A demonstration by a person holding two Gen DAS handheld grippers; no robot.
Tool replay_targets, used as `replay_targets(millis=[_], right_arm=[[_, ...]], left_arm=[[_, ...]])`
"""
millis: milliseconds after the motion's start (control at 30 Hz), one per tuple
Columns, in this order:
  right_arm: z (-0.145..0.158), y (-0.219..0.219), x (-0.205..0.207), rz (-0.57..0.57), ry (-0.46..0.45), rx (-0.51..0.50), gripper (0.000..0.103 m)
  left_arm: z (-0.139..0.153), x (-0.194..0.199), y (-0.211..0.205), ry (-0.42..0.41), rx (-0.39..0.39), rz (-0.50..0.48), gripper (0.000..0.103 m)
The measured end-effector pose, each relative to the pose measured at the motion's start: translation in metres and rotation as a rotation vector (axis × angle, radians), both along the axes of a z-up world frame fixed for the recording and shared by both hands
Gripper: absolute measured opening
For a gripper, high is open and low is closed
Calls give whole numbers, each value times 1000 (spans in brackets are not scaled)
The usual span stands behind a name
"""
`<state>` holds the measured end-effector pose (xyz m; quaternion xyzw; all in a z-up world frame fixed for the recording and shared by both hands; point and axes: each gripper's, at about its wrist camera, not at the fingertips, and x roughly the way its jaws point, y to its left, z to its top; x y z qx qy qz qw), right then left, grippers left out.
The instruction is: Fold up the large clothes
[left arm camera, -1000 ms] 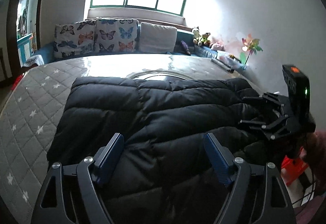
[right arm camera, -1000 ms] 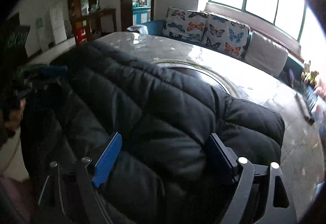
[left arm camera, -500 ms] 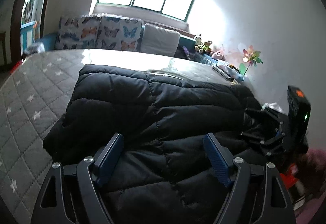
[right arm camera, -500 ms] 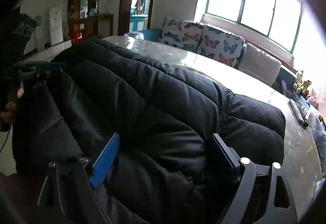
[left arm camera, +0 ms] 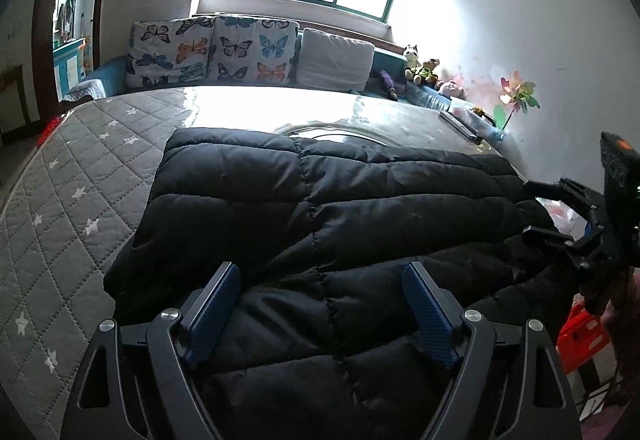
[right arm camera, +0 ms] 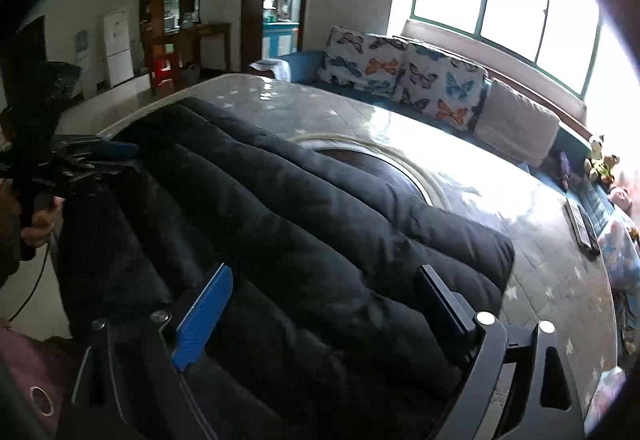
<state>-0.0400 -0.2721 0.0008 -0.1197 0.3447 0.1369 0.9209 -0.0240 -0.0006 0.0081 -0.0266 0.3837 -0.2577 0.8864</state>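
Observation:
A large black quilted puffer coat [left arm camera: 328, 199] lies across the near part of a grey star-quilted mattress [left arm camera: 72, 191], its near edge hanging over the bed's edge. My left gripper [left arm camera: 320, 304] is open, its blue pads just above the coat's near-left part. My right gripper [right arm camera: 324, 304] is open above the coat [right arm camera: 304, 224] at its near-right part. The right gripper also shows in the left wrist view [left arm camera: 556, 211] at the coat's right end. The left gripper shows in the right wrist view [right arm camera: 100, 155] at the coat's left end. Neither holds fabric.
Butterfly cushions [left arm camera: 212, 51] and a grey pillow [left arm camera: 336, 59] line the sofa under the window. Plush toys [left arm camera: 424, 67] and a pinwheel [left arm camera: 516, 95] stand at the wall. A remote [right arm camera: 580, 228] lies on the mattress's far right. A red stool [left arm camera: 580, 328] stands by the bed.
Both wrist views have risen and pulled back a little from the coat. The coat lies flatter on the mattress. Both grippers stay open.

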Motion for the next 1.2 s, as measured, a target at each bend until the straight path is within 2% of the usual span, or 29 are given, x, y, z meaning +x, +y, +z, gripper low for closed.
replay_targets(millis=[67,200,367,567,767,833,933,1067,1200], right_arm=[[-17,-6,5,-8,46,21,103],[-37,-4,-8,4,-67,25,103],[-37,-3,-13,-5,-106,31,103],[-35,-2,-13,-18,-65,19,103],[-34,2,-12,-58,-66,21,103],[-34,-1,-13,-64,-85,41,103],[-35,-6,-17,-61,-116,76,103],[-32,-14,-17,-49,-113,134,103],[-32,-14,-14,-46,-92,131,103]], left_arm=[[0,0,0,5,-5,0,90],[-2,2,-1,18,-11,1,90],[-1,6,-1,38,-18,8,90],[7,4,2,52,-21,16,91],[31,2,13,-13,-22,35,91],[34,8,19,-11,-34,42,91],[26,23,25,31,-53,46,91],[9,32,32,73,-106,45,91],[0,30,34,49,-112,36,91]])
